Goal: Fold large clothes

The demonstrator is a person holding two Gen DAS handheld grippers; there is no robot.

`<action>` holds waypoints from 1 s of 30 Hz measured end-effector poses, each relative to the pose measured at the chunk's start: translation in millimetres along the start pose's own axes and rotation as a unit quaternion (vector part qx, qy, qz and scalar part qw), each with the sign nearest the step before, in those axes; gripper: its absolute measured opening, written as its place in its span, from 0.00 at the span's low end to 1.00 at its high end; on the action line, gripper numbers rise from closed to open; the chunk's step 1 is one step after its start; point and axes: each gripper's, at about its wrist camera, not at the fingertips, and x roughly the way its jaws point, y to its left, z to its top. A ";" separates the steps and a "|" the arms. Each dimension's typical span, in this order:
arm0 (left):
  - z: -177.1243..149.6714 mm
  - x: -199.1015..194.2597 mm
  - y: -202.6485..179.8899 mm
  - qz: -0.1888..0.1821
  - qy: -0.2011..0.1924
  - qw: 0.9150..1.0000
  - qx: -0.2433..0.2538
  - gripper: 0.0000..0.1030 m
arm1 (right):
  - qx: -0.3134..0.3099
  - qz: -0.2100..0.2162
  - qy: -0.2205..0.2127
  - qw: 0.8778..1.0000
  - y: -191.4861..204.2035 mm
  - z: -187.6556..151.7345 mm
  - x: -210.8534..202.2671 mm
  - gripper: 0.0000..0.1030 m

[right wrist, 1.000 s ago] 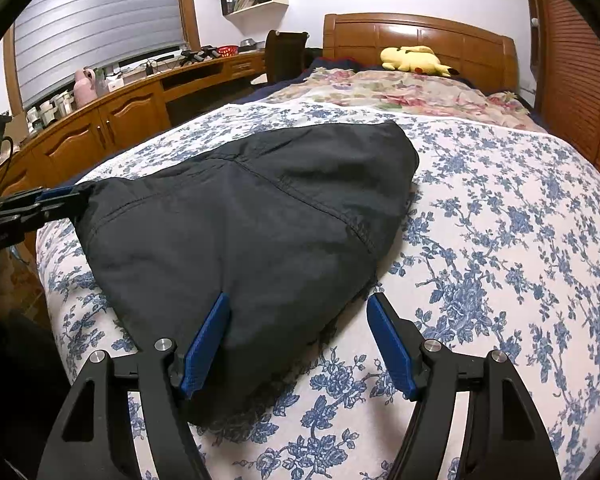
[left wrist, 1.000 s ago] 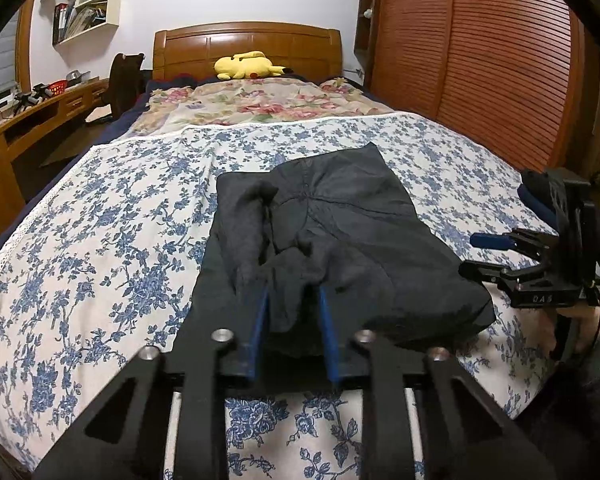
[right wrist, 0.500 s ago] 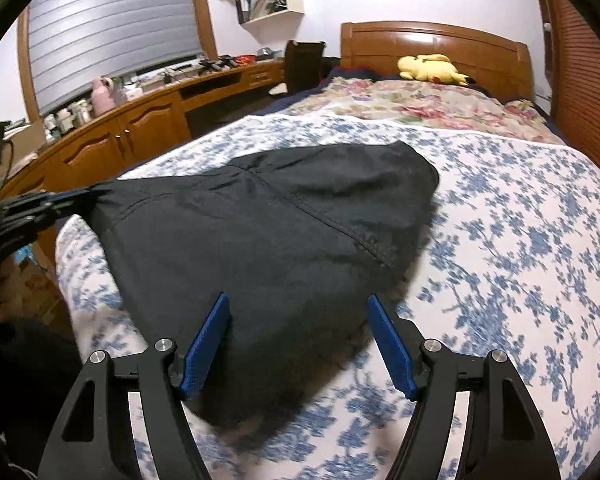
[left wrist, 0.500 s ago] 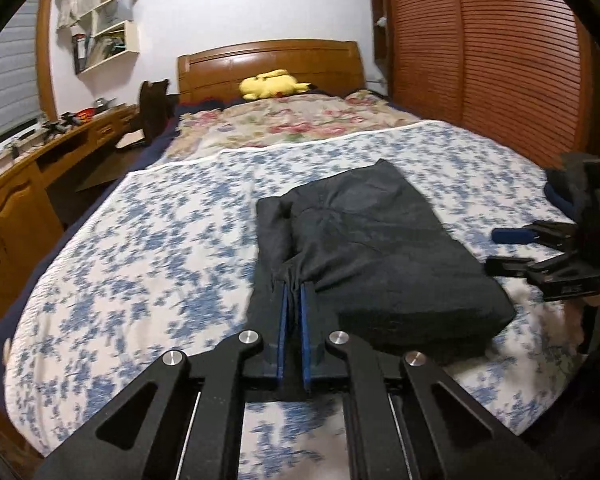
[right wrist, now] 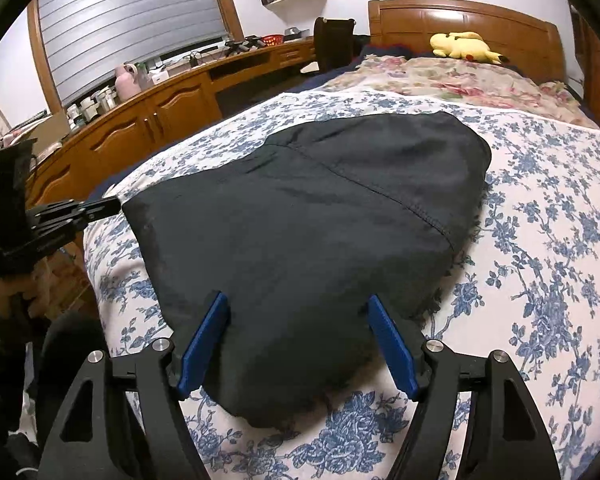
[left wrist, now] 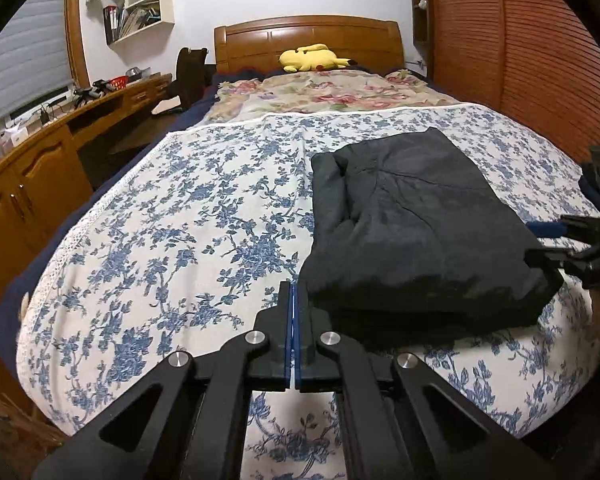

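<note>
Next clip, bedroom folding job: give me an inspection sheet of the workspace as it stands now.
Surface: bed with blue floral cover, flat.
Job's things: dark garment, folded into a compact stack near the foot edge.
Clutter: yellow plush toy by the headboard.
Grippers: left gripper shut, empty, beside the garment; right gripper open, straddling the garment's near edge.
Cables: nothing seen on the bed.
Surroundings: wooden desk with small items, wall shelf, slatted wardrobe.

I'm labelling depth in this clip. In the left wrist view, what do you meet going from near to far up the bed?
Left gripper, shut → folded black garment on the blue-flowered white bedspread → pink-flowered beige blanket → yellow plush toy → brown wooden headboard.
</note>
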 end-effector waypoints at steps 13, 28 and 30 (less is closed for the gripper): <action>-8.7 3.0 0.3 -0.051 0.019 0.998 -0.007 0.31 | -0.011 -0.017 -0.007 1.000 12.3 0.5 7.9 0.80; -21.4 47.1 -8.8 -0.073 0.049 0.996 0.000 0.53 | -0.011 -0.081 -0.032 0.996 -19.4 18.9 -11.9 0.80; -21.3 49.0 -6.2 -0.073 0.047 0.996 0.000 0.53 | -0.002 -0.090 -0.026 0.996 -32.9 26.1 -6.7 0.80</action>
